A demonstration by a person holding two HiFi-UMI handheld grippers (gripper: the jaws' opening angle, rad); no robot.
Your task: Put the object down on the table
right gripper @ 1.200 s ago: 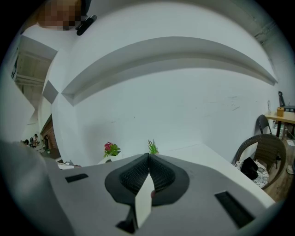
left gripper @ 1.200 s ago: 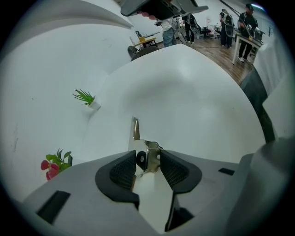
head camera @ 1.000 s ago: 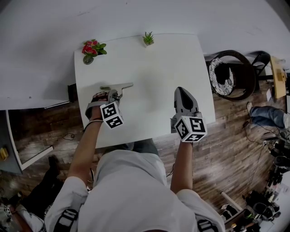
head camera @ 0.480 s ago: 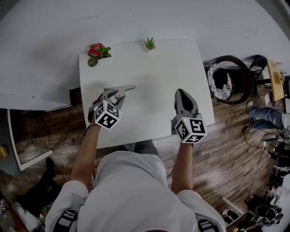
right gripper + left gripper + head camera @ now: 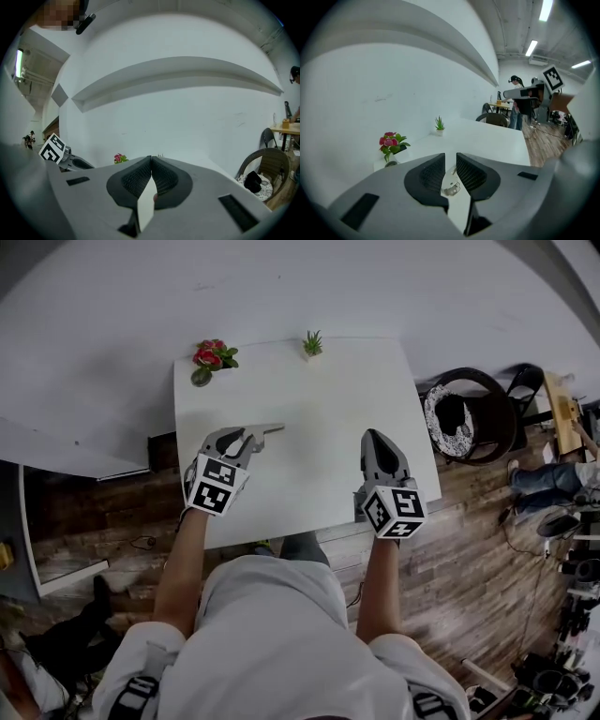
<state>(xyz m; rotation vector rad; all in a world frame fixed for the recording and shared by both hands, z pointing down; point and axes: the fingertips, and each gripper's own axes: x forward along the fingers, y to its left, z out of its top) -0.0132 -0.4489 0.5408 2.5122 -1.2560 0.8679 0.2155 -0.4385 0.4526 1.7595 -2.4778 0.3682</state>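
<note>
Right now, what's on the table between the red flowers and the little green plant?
Nothing. The head view shows only bare white table between the red flowers and the green plant.

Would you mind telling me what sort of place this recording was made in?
Probably an indoor workroom or lab rather than a home: a plain white table against a bare white wall, a wood-look floor with equipment crowded along one side, and strip lights overhead.

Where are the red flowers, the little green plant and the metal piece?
red flowers (image 5: 212,352): head view, on the red blooms.
little green plant (image 5: 312,341): head view, on its spiky leaves.
metal piece (image 5: 267,429): head view, on its free right end.
</note>
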